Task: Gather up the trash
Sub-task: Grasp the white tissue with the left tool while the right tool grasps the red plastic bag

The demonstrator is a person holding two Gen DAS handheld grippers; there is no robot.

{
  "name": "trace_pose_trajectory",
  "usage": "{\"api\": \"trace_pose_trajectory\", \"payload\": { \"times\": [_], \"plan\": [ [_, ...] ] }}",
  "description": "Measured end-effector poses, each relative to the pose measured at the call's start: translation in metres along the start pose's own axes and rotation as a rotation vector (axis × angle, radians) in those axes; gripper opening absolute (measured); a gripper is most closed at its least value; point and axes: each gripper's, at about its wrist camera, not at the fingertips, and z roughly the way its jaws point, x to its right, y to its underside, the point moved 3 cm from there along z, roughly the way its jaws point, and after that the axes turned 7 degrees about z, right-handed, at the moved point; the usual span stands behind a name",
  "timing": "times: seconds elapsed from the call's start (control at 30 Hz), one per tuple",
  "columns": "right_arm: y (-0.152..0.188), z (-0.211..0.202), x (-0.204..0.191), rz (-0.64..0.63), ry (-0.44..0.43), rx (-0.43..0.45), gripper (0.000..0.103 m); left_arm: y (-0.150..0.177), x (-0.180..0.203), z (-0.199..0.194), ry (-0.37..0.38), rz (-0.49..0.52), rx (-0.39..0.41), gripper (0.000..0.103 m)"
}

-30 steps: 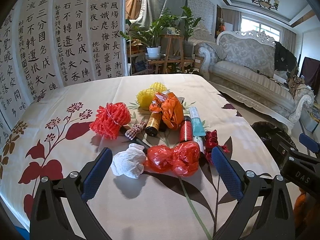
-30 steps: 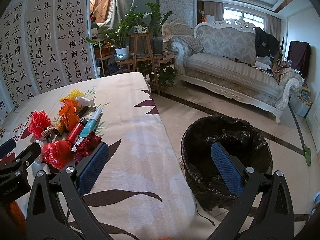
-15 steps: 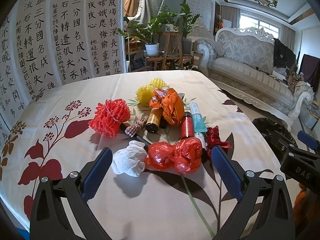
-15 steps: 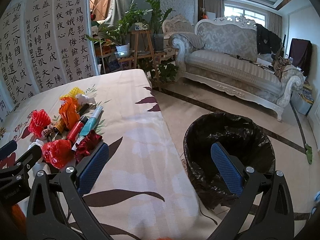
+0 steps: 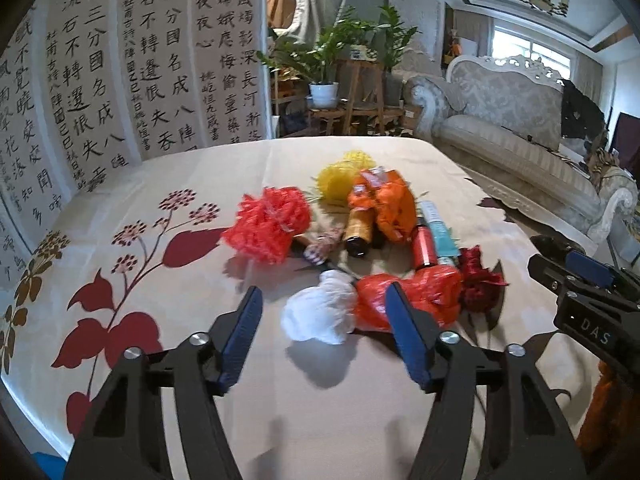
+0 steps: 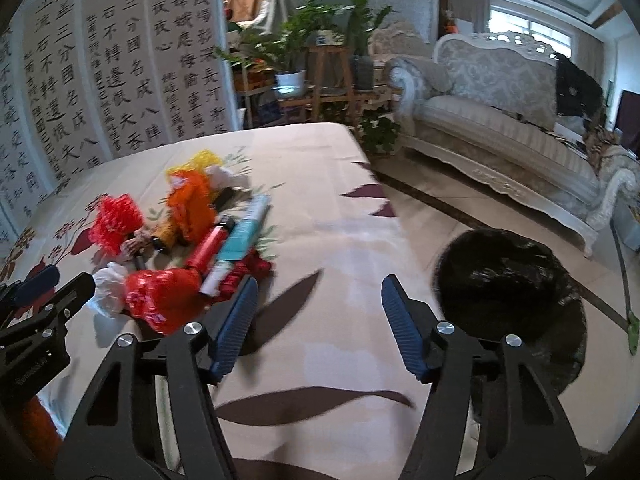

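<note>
trash (image 5: 360,248) lies heaped mid-worktop (image 5: 168,344) in our left view: a white wad (image 5: 320,312) just ahead of the left gripper (image 5: 324,324), a red bag (image 5: 416,296) touching it, a red pompom (image 5: 268,228) behind. only our right view shows the black-lined bin (image 6: 508,284) on the tiled floor (image 6: 432,216) beside the worktop; the right gripper (image 6: 316,312) hangs over bare cloth near that edge. the cloth is cream with red leaves. a calligraphy screen (image 5: 120,80), potted plants (image 5: 324,60) and a pale sofa (image 5: 512,128) stand behind. both grippers' jaws have just been closing, from wide a second ago to about half apart, nothing between the pads. the right view has swung toward the heap.
</note>
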Motion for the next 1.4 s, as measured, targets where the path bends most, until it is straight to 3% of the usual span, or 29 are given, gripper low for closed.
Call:
{"api": "trace_pose_trajectory", "payload": {
  "times": [0.43, 0.73, 0.77, 0.8, 0.87, 1.13, 1.4],
  "plan": [
    [0.002, 0.001, -0.069, -0.1, -0.127, -0.027, 0.06, 0.014, -0.054, 0.005, -0.057, -0.075, -0.034, 0.06],
    [0.018, 0.024, -0.102, -0.165, -0.157, -0.11, 0.06, 0.02, -0.075, 0.01, -0.065, -0.102, -0.054, 0.067],
    [0.02, 0.027, -0.104, -0.164, -0.163, -0.122, 0.054, 0.02, -0.076, 0.011, -0.063, -0.104, -0.055, 0.069],
    [0.022, 0.028, -0.105, -0.17, -0.158, -0.126, 0.042, 0.021, -0.076, 0.011, -0.059, -0.106, -0.056, 0.07],
    [0.025, 0.028, -0.108, -0.181, -0.158, -0.121, 0.04, 0.021, -0.076, 0.01, -0.053, -0.106, -0.053, 0.073],
    [0.011, 0.006, -0.096, -0.153, -0.175, -0.045, 0.036, 0.014, -0.057, 0.006, -0.001, -0.081, -0.031, 0.079],
    [0.0, -0.002, -0.052, -0.091, -0.092, -0.004, 0.036, 0.005, -0.028, 0.019, 0.057, -0.047, -0.043, 0.079]
  ]
}}
